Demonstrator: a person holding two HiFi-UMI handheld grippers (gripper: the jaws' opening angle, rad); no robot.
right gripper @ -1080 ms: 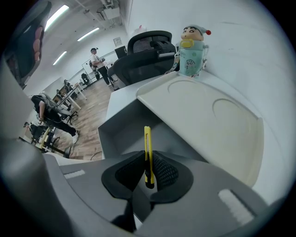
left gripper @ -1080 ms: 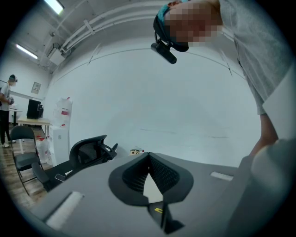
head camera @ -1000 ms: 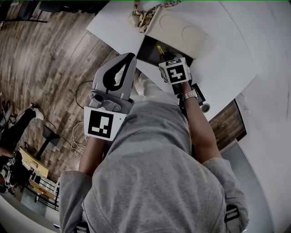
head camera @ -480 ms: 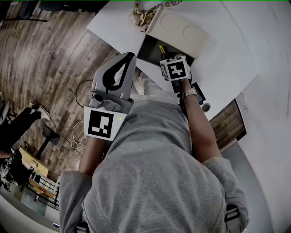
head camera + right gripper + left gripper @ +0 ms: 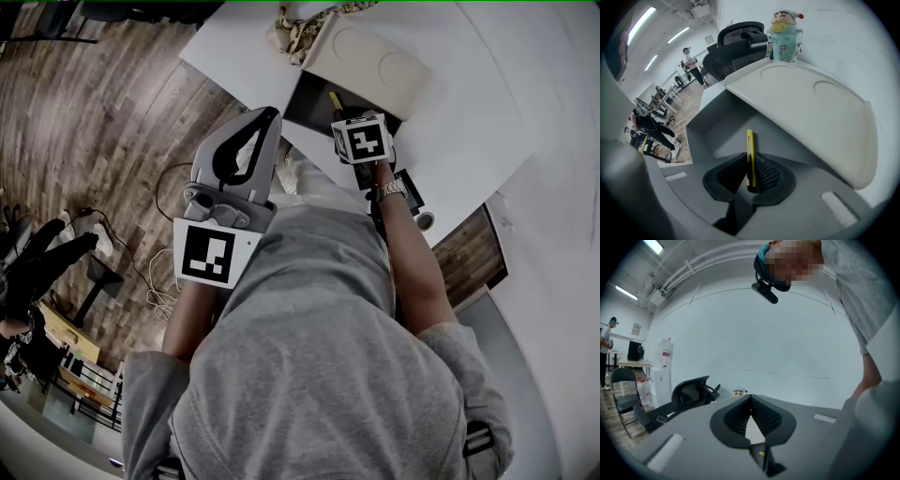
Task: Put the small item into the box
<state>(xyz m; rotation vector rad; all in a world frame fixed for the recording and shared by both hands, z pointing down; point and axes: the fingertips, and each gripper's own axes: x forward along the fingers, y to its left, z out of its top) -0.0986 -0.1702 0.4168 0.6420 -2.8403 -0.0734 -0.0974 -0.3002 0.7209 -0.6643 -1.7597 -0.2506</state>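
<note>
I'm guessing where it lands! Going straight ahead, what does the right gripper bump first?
Probably the inside of the open box, below its raised lid. The yellow item in the right gripper would touch first; depth is unclear.

yellow item (image 5: 749,145) base hidden, box (image 5: 309,103) partly covered

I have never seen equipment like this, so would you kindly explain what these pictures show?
A person holds a hand-operated gripper in each hand. One picture comes from a camera on their head, looking down; the other two from cameras riding on the grippers. The right gripper is closed on a thin yellow tool, pointing into an open box with a white lid on a white table. The left gripper is closed and empty. A cartoon cup stands behind the lid.
</note>
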